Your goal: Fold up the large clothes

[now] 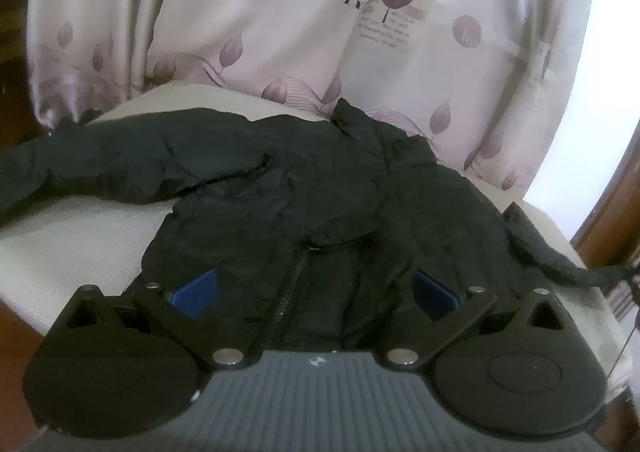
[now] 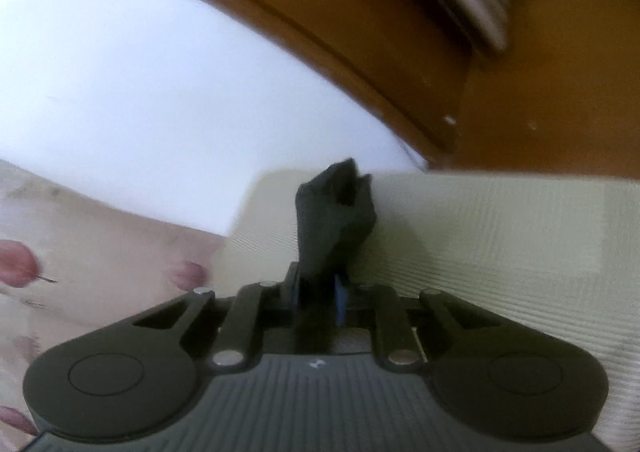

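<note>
A black padded jacket [image 1: 320, 179] lies front up on a cream textured surface [image 1: 72, 244], its zipper [image 1: 292, 284] running toward me. One sleeve [image 1: 100, 159] stretches out to the left; the other sleeve [image 1: 560, 264] trails off to the right edge. My left gripper [image 1: 316, 292] is open just above the jacket's lower front, its blue pads [image 1: 196, 292] wide apart on either side of the zipper. My right gripper [image 2: 318, 292] is shut on a bunched piece of black fabric [image 2: 336, 203], apparently the sleeve's end, which sticks up past the fingers above the cream surface [image 2: 500, 219].
A pale curtain [image 1: 280, 31] with purple leaf prints hangs behind the jacket. In the right wrist view a white wall [image 2: 120, 71] and brown wooden trim [image 2: 320, 31] stand beyond the surface's far edge. Part of the curtain [image 2: 80, 252] shows at the left.
</note>
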